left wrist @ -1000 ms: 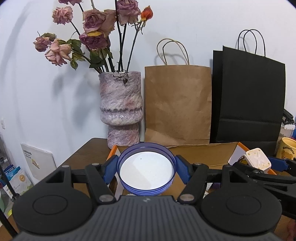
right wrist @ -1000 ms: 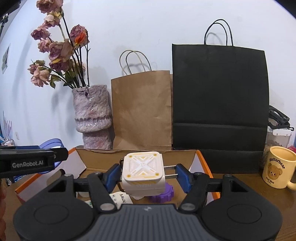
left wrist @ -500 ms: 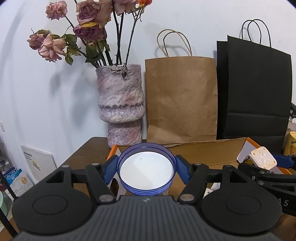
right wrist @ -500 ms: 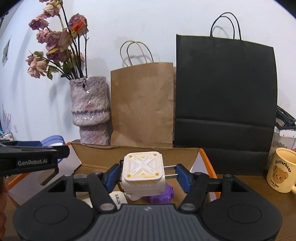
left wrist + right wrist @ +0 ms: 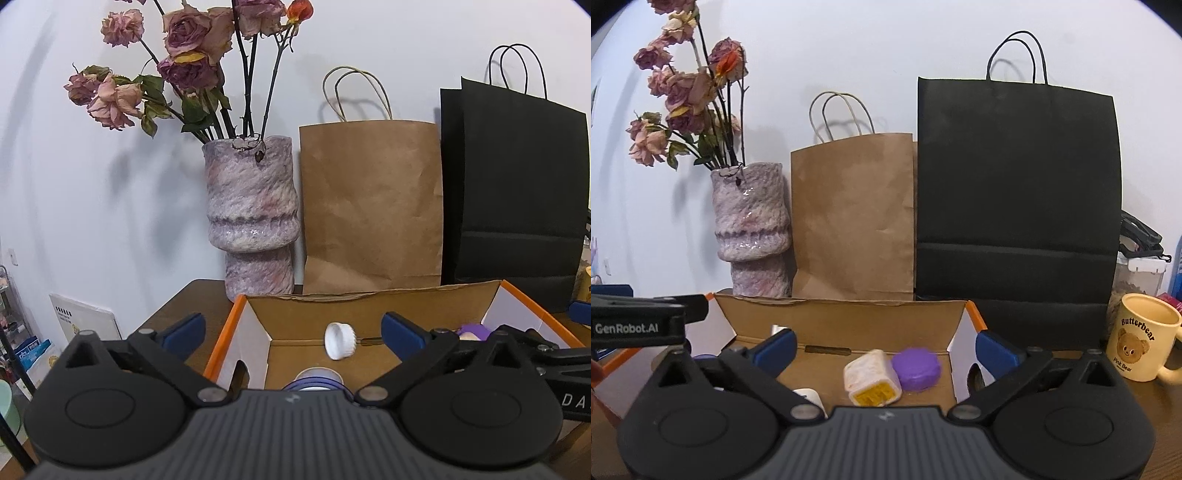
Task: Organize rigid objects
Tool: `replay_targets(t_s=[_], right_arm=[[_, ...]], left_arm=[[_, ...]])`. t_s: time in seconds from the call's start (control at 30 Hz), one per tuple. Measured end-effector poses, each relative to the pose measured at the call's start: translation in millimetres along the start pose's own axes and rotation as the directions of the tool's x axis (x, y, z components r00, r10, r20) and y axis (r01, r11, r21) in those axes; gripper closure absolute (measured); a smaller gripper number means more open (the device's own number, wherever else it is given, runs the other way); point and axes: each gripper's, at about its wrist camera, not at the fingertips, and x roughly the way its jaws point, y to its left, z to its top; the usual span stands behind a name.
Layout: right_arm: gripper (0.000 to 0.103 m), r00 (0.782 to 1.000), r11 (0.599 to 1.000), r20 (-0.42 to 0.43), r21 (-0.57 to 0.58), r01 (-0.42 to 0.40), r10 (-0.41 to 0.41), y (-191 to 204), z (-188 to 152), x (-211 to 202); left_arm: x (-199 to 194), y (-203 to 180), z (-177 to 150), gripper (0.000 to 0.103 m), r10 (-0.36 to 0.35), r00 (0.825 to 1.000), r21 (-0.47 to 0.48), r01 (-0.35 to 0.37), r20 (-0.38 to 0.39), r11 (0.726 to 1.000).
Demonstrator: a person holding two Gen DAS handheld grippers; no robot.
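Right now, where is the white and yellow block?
In the right wrist view the white and yellow block lies on its side inside the cardboard box, near the middle, touching the purple disc on its right.

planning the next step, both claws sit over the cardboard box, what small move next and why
Probably lift both away from the cardboard box. The left claw and right claw are opening with nothing between them; the blue-rimmed lid and white-and-yellow block lie inside.

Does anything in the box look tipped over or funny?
Yes. The white and yellow block lies tipped on its side against the purple gear-like piece in the cardboard box. The white cap also rests tilted on edge. Nothing looks spilled or broken.
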Motion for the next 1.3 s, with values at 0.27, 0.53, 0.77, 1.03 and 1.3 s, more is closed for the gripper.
replay_targets(t_s=[0.27, 0.53, 0.77, 1.03, 1.3], right_arm=[[0.000, 1.000, 1.000, 0.014, 0.002, 0.003, -0.003, 1, 0, -3], [0.000, 0.999, 1.000, 0.047, -0.006, 0.017, -0.017, -6, 2, -23], [0.000, 0.997, 1.000, 0.071, -0.020, 0.016, -0.014, -8, 2, -56], [0.000, 0.997, 1.000, 0.080, -0.023, -0.003, 0.005, -5, -2, -109], [0.000, 0.996, 1.000, 0.091, -0.019, -0.021, 0.022, 3, -9, -177]], left_arm=[[-4, 2, 1, 0.000, -0.005, 1.000, -0.006, 0.005, 0.006, 1.000], [-26, 4, 1, 0.000, -0.024, 0.999, 0.013, 0.023, 0.040, 1.000], [-54, 5, -5, 0.000, -0.031, 0.998, 0.021, 0.030, 0.049, 0.999], [-103, 10, -15, 0.000, -0.031, 0.998, 0.024, 0.029, 0.056, 0.999], [-171, 18, -25, 0.000, -0.057, 0.996, 0.017, 0.056, 0.065, 0.998]])
